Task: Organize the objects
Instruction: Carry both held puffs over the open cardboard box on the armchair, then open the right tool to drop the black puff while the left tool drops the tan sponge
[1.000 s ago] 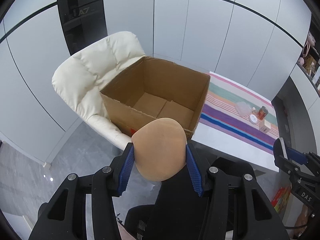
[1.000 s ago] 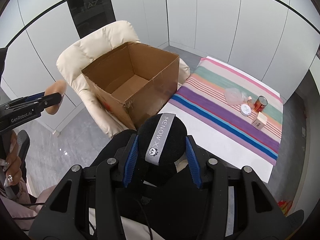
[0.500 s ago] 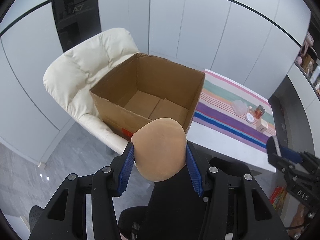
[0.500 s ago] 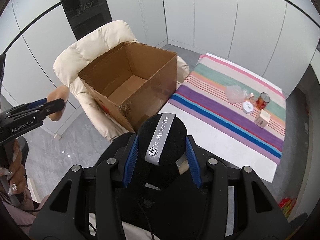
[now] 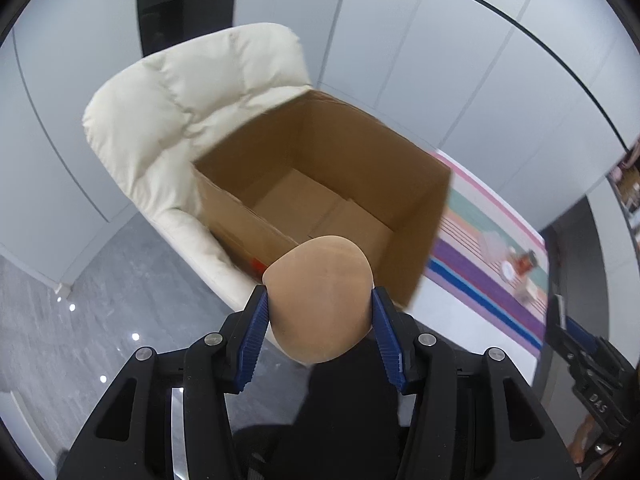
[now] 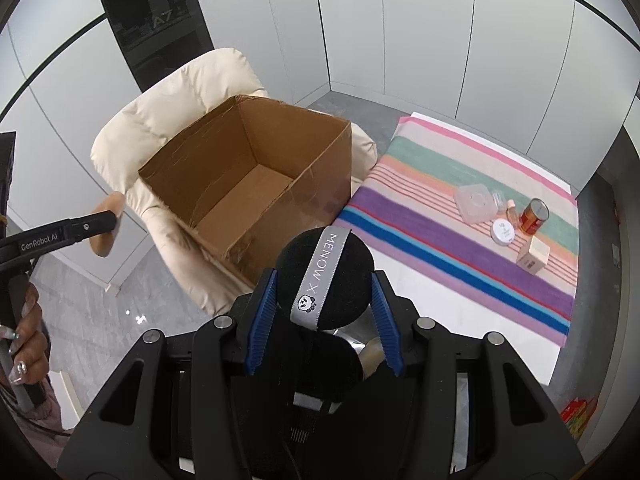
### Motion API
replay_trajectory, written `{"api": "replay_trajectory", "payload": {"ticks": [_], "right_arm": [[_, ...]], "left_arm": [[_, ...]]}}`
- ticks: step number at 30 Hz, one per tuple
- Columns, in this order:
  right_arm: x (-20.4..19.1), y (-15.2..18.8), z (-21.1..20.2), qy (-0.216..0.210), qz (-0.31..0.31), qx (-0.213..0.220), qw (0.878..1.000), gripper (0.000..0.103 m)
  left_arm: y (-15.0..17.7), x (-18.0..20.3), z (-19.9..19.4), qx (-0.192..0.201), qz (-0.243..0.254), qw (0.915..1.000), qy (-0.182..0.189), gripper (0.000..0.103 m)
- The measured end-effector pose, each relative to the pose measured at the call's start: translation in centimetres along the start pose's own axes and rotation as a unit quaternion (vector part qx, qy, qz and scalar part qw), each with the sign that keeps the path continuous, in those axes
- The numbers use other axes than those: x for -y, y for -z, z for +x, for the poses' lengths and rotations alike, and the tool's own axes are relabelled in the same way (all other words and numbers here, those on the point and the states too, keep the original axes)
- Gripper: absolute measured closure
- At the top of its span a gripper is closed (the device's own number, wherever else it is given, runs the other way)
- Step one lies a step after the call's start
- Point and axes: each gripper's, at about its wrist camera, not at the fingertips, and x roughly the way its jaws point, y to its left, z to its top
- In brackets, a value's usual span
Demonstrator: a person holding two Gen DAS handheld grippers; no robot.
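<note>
Left claw [image 5: 319, 312] pinches a tan puff [image 5: 320, 296] between its blue pads [image 5: 256, 332]; open box [image 5: 320, 200] just ahead and below, sitting on a cream chair [image 5: 176, 120]. Right claw [image 6: 323, 296] pinches a black puff [image 6: 326, 276] with a grey MENOW strap. Box ahead-left of it, striped cloth [image 6: 440, 208] ahead-right, carrying a can [image 6: 534, 216], small jars and a carton.
</note>
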Motion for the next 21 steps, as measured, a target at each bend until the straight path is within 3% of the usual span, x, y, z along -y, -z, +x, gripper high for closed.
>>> {"api": "replay_trajectory", "payload": {"ticks": [5,9,16,21], "right_arm": [[-1.2,-2.8,2.0,-0.003,-0.01,0.011,1.0,0.054],[-2.6,-5.2,4.9,-0.024,-0.015,0.009,1.0,0.054],[-5.1,-8.2,11.2,-0.035,-0.032,-0.014,0.999,0.054],[-5.7,-10.0,15.3,-0.02,-0.04,-0.029,0.999,0.054]], "left_arm": [[-3.3,-0.5,1.6,0.006,0.013,0.9997,-0.02,0.051],[-6.0,-0.1,3.4,0.018,0.025,0.9995,0.002,0.051],[-9.5,1.5,7.9,0.035,0.043,0.9984,0.0,0.051],[-11.4,1.5,11.6,0.01,0.038,0.9992,-0.005,0.051]]}}
